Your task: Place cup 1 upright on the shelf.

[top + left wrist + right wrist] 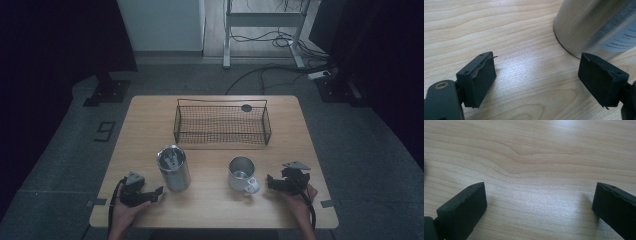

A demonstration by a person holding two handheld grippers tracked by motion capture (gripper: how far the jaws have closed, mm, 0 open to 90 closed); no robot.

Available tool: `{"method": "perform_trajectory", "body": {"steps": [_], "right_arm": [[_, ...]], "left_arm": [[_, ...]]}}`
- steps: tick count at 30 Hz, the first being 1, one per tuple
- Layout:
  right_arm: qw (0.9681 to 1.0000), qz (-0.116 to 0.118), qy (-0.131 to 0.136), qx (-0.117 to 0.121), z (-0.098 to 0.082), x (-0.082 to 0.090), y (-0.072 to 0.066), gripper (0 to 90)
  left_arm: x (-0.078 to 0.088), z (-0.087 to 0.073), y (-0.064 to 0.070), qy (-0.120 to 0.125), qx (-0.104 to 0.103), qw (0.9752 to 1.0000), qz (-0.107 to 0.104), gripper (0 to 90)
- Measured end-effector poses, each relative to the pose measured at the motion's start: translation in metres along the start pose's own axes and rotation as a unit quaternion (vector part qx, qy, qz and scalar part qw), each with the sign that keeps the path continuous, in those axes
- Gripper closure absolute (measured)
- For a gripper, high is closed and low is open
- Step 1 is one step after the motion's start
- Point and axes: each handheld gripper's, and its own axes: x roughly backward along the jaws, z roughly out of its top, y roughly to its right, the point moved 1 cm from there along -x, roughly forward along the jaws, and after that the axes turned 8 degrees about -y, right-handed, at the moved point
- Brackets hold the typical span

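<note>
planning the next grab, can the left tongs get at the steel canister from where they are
Probably yes: the left tongs sit open on the table right beside the steel canister, with bare wood between them and nothing in the way.

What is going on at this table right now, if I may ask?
A person holds a gripper in each hand at the near edge. The left gripper, open and holding nothing, sits beside the steel canister; the right gripper, also open, sits beside the metal mug. A wire basket stands behind them.
</note>
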Motion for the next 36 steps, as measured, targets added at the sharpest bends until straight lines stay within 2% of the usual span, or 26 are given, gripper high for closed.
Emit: {"method": "perform_trajectory", "body": {"steps": [10, 14, 16, 22, 27, 30, 32, 36], "right_arm": [[1.0, 0.003, 0.002, 0.003, -0.002, 0.002, 0.002, 0.7], [1.0, 0.003, 0.002, 0.003, -0.003, 0.002, 0.002, 0.8], [1.0, 0.002, 0.002, 0.003, -0.003, 0.002, 0.002, 0.8], [1.0, 0.005, 0.003, 0.005, -0.002, 0.002, 0.003, 0.7], [1.0, 0.006, 0.003, 0.007, -0.002, 0.002, 0.005, 0.8], [0.9999, 0.007, 0.003, 0.008, -0.002, 0.002, 0.005, 0.8], [0.9999, 0.007, 0.003, 0.008, -0.002, 0.002, 0.006, 0.9], [0.9999, 0.007, 0.003, 0.008, -0.002, 0.002, 0.006, 1.0]], "left_arm": [[0.001, -0.001, -0.001, -0.003, -0.001, 1.0, 0.009, 14.6], [0.003, -0.001, -0.002, 0.002, 0.005, 1.0, 0.007, 14.5], [0.006, -0.001, -0.004, 0.008, 0.017, 0.9998, 0.002, 14.5], [0.008, -0.001, -0.004, 0.012, 0.018, 0.9998, 0.001, 14.5], [0.019, 0.002, 0.0, 0.031, 0.023, 0.9992, 0.008, 14.4], [0.027, 0.004, 0.004, 0.045, 0.024, 0.9987, 0.001, 14.4], [0.036, 0.006, 0.009, 0.062, 0.02, 0.9979, -0.007, 14.5], [0.043, 0.007, 0.016, 0.071, 0.01, 0.9974, -0.009, 14.3]]}}
